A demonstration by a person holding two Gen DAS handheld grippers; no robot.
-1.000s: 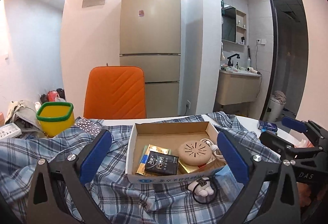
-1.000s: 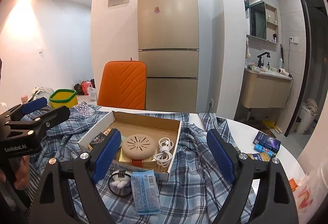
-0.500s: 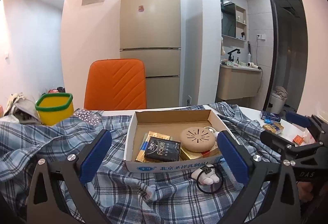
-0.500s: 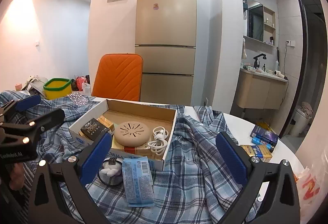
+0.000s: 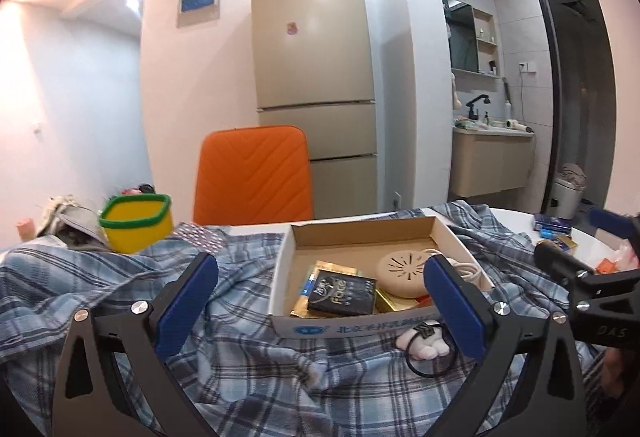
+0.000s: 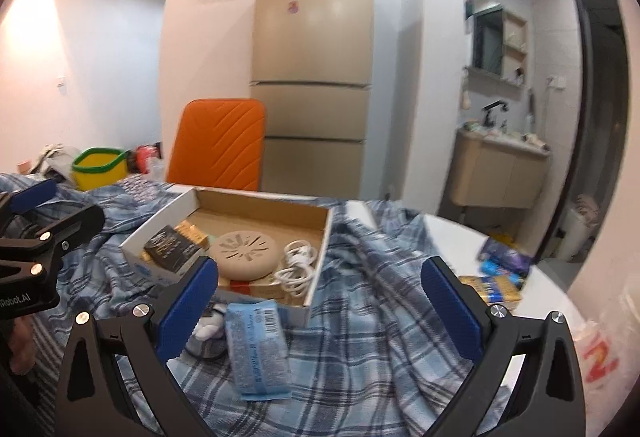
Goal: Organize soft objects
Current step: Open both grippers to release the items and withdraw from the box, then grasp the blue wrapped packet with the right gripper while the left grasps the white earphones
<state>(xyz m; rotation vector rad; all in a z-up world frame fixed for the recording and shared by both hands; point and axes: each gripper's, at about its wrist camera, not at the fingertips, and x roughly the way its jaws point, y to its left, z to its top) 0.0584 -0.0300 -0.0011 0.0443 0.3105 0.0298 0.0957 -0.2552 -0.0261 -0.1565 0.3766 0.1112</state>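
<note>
I have the left gripper (image 5: 320,301) with jaws wide apart, holding nothing, above the plaid shirt (image 5: 240,349) that lies rumpled over the table (image 6: 472,237). The right gripper (image 6: 320,301) is likewise spread and empty. The box (image 5: 404,327) sits on the shirt between both. Bare table edge shows only at far right. The blue packet (image 6: 258,349) lies against the box front. The white toy (image 5: 426,345) beside it is partly hidden behind a finger.
</note>
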